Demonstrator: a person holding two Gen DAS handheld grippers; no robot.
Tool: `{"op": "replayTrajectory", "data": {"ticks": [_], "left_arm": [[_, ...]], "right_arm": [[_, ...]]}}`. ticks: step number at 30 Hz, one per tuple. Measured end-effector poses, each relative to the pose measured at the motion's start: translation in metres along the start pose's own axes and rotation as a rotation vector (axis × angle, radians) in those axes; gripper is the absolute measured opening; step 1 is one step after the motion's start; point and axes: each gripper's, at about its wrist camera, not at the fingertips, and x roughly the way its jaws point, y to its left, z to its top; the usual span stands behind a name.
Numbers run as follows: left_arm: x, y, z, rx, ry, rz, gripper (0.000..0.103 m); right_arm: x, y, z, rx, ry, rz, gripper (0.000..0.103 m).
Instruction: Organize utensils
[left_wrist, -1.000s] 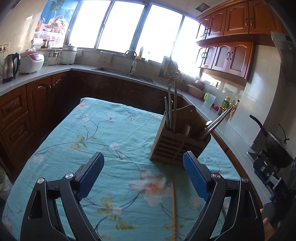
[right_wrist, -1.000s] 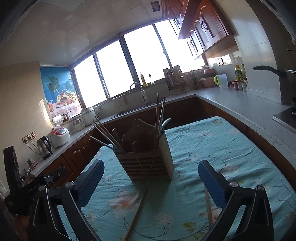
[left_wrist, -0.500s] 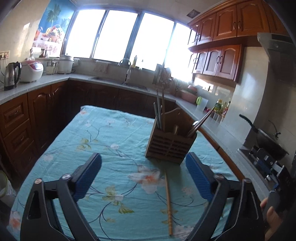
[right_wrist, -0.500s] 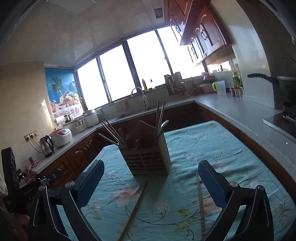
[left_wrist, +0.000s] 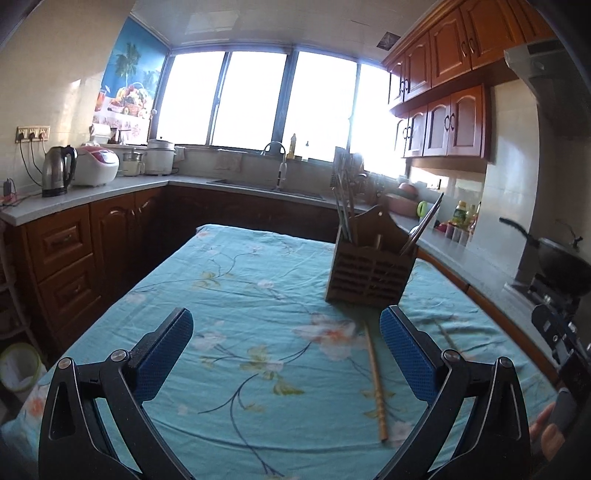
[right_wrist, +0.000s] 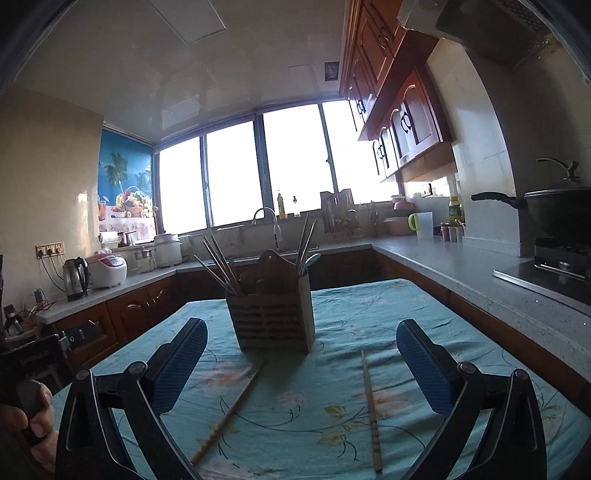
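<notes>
A slatted wooden utensil holder (left_wrist: 370, 272) (right_wrist: 272, 320) stands on the floral teal tablecloth (left_wrist: 240, 295) (right_wrist: 369, 306), with chopsticks and a spoon upright in it. Two wooden chopsticks lie loose on the cloth: one (left_wrist: 375, 376) (right_wrist: 227, 413) in front of the holder, the other (right_wrist: 370, 408) to its right, seen faintly in the left wrist view (left_wrist: 445, 334). My left gripper (left_wrist: 286, 354) is open and empty, back from the holder. My right gripper (right_wrist: 301, 365) is open and empty, with both chopsticks lying between its blue pads.
Dark wood cabinets and grey counters ring the table. A kettle (left_wrist: 57, 170) and rice cooker (left_wrist: 96, 166) stand left, the sink (left_wrist: 275, 177) at the back, a black pan on the stove (right_wrist: 554, 210) at right. Table edges are close on both sides.
Both grippers have pulled back and risen from the holder, which looks smaller and farther. More of the cloth and both loose chopsticks show. The jaws stay open.
</notes>
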Motion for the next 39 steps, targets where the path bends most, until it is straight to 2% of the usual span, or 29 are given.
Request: {"op": "replayTrajectory", "data": {"ticks": [8, 16, 39], "left_arm": [[-0.006, -0.008, -0.025, 0.055, 0.006, 0.033, 0.103], [-0.011, -0.02, -0.038, 0.12, 0.018, 0.035, 0.103], [-0.021, -0.016, -0.042, 0.12, 0.01, 0.064, 0.103]], "right_arm": [[-0.009, 0.006, -0.021, -0.046, 0.051, -0.009, 0.103], [-0.015, 0.005, -0.03, -0.047, 0.071, -0.016, 0.103], [-0.024, 0.004, -0.04, -0.027, 0.093, -0.002, 0.103]]}}
